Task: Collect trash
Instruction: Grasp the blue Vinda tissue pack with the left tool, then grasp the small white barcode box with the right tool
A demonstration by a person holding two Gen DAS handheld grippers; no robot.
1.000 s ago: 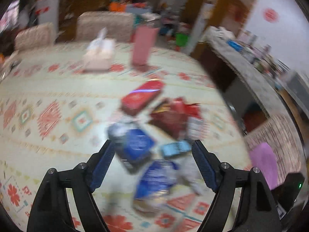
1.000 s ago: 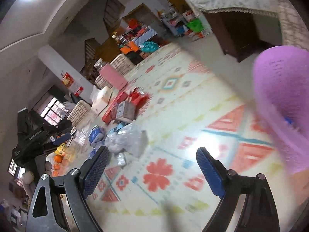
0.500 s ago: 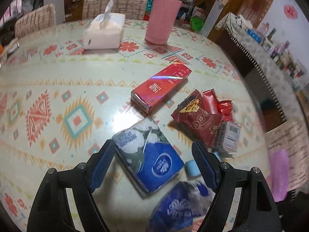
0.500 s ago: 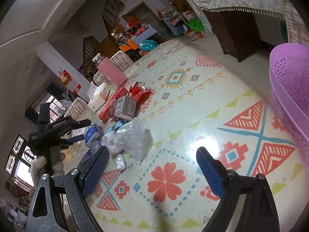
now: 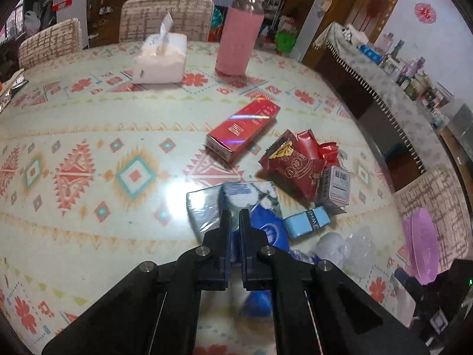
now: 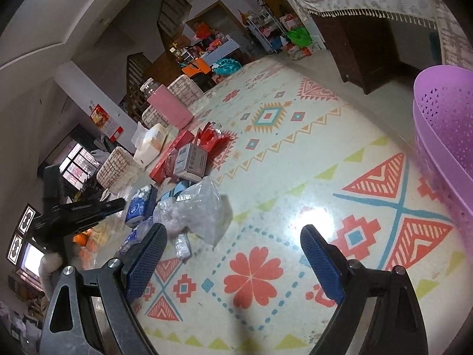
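Trash lies in a heap on the patterned table (image 5: 88, 136): a blue tissue pack (image 5: 263, 207), a red carton (image 5: 244, 128), a dark red snack bag (image 5: 295, 165), a small grey box (image 5: 335, 185), a light blue packet (image 5: 307, 222) and a clear plastic bag (image 6: 198, 207). My left gripper (image 5: 235, 216) points down on the blue tissue pack. Its jaws are closing, nearly together, and they pinch the pack's crumpled wrapper. My right gripper (image 6: 233, 230) hovers open over bare table beside the plastic bag, with nothing between its fingers. A purple perforated basket (image 6: 443, 124) sits at the table's right edge.
A pink bottle (image 5: 239, 35) and a white tissue box (image 5: 161, 59) stand at the far side of the table, with woven chairs (image 5: 165, 14) behind them. A cloth-covered sideboard (image 5: 384, 82) runs along the right wall.
The left gripper has dropped onto the blue tissue pack and its jaws have gone from wide apart to pinched on the wrapper. The right gripper has stayed put and open.
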